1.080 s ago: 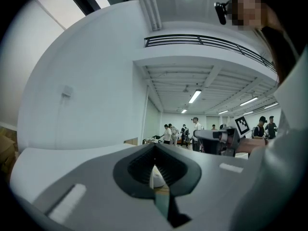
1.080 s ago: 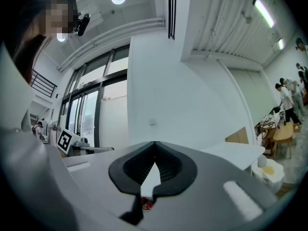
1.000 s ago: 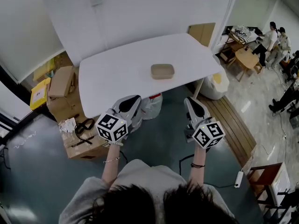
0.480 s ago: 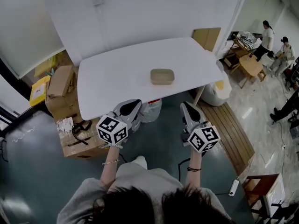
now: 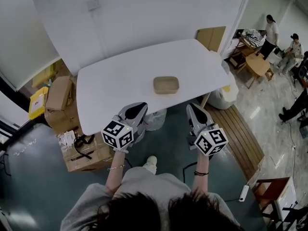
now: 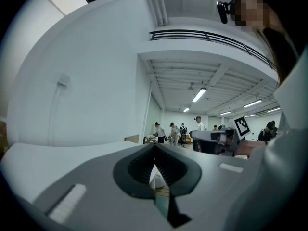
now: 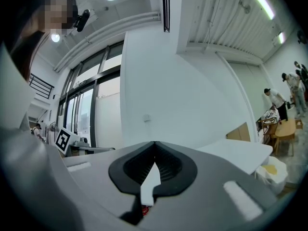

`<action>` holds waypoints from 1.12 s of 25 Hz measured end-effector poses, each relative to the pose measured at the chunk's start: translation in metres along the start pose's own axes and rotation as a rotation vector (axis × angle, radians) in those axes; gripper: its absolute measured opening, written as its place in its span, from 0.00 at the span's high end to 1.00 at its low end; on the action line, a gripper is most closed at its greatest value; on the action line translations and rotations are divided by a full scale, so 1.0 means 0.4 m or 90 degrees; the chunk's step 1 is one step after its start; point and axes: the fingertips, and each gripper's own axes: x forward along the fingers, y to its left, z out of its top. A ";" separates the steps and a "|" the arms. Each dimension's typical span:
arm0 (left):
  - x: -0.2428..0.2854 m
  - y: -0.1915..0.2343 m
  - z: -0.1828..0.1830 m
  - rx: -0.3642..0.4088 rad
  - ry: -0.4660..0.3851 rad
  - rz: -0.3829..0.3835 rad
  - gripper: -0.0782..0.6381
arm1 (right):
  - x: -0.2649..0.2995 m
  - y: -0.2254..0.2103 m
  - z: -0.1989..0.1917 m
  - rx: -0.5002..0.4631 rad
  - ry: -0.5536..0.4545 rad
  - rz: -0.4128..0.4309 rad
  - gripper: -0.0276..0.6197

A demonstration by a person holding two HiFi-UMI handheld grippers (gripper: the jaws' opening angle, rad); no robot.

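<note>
White table [image 5: 115,88] bearing a tan box [image 5: 166,84] stands on dark floor [image 5: 33,177] beside cartons [image 5: 57,97].

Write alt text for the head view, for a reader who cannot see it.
Seen from above, a person holds the left tongs and right tongs, both shut and empty, at the near edge of a white table. A tan rounded container sits on the table. Cardboard boxes stand on the dark floor at left.
</note>
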 end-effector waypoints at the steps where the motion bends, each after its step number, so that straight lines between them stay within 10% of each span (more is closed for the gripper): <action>1: 0.015 0.010 0.005 -0.002 -0.001 -0.003 0.90 | 0.013 -0.010 0.005 0.000 -0.001 -0.002 0.94; 28: 0.232 0.218 -0.012 -0.031 0.026 -0.044 0.90 | 0.272 -0.187 -0.021 0.022 0.008 -0.047 0.94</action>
